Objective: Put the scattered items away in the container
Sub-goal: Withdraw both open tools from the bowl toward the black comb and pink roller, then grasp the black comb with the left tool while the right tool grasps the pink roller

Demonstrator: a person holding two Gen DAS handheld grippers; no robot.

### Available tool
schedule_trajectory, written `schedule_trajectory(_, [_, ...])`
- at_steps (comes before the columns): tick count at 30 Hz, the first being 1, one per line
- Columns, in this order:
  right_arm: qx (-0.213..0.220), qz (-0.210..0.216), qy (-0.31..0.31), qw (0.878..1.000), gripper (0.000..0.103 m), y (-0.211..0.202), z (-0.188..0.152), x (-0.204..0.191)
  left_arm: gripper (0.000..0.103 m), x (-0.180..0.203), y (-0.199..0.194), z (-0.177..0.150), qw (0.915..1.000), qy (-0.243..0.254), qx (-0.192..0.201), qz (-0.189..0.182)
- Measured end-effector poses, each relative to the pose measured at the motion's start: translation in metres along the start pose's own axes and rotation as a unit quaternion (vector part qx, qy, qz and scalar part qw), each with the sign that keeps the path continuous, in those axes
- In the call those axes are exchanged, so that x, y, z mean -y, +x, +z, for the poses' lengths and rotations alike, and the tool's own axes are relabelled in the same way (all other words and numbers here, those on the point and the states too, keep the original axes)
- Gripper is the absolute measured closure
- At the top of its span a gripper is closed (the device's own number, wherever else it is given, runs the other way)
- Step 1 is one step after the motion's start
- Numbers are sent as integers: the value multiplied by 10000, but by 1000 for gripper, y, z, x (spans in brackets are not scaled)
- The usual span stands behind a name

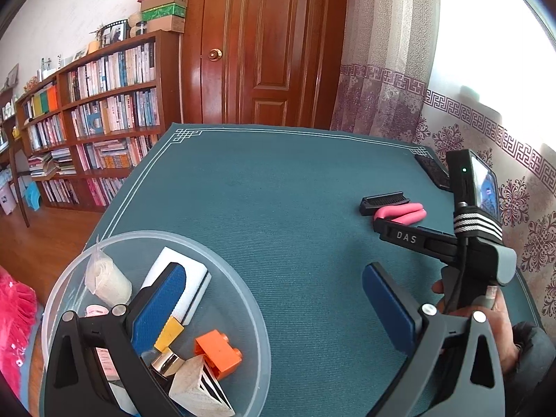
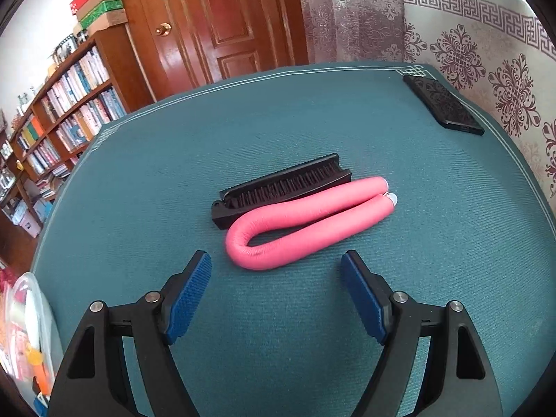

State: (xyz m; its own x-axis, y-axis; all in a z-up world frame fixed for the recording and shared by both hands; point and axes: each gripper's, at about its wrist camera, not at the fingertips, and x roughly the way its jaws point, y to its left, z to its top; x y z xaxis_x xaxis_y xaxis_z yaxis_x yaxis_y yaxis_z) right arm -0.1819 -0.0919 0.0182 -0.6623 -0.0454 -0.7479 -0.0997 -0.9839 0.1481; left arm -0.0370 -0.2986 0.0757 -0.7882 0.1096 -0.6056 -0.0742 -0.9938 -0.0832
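A teal cloth (image 2: pixel 278 111) covers the table. At its near left corner sits a clear round container (image 1: pixel 243 299), already holding a white-and-grey block (image 1: pixel 198 278), a paper-wrapped roll (image 1: pixel 107 281), an orange brick (image 1: pixel 217 347) and a wooden block (image 1: pixel 198 385).

The left gripper (image 1: pixel 274 299) hangs with one blue pad over the container and the other over bare cloth, its jaws spread wide with nothing between them. The right gripper (image 2: pixel 276 295) is likewise wide open and empty, low over the cloth just short of the pink foam roller (image 2: pixel 309 219).

That roller is folded into a long U lying flat, well apart from the container. Its bend points toward the right gripper and slightly left, its two ends away to the right, so its long axis runs near-left to far-right.

A black folding brush (image 2: pixel 281 187) lies just behind it, nearly parallel and touching along part of its length. A dark phone (image 2: pixel 443 104) rests at the far right corner.
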Motion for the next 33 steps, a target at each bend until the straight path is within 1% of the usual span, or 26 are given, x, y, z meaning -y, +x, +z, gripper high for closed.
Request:
schedule_trajectory(4, [4,-424,49,9991,23,9,6,-3,1,-9,2,0,10000,-88,-33,-10])
schedule_trajectory(7, [34,-572,64,9983,23,8,5,4,1,-11,4,0,9999,-112,-45,-5])
schedule_trajectory(12, [76,-638,125,9979,23,1,-1,30,1,-9,6,0,9999,-105,-63,-46])
schedule_trajectory(18, [129,-672,270,9973,23,-12,-10,70,1,10,8,0,9999,73,-72,-94])
schedule_trajectory(22, [166,-649,371,9971,23,-21,-12,94,1,27,17,2,9996,205,-113,-127])
schedule_trajectory(27, [178,-594,394,9973,23,-27,-14,112,1,49,36,4,9989,375,-253,-132])
schedule_trajectory(33, [148,-436,464,9979,23,-39,-17,130,1,69,53,6,9975,491,-415,-303])
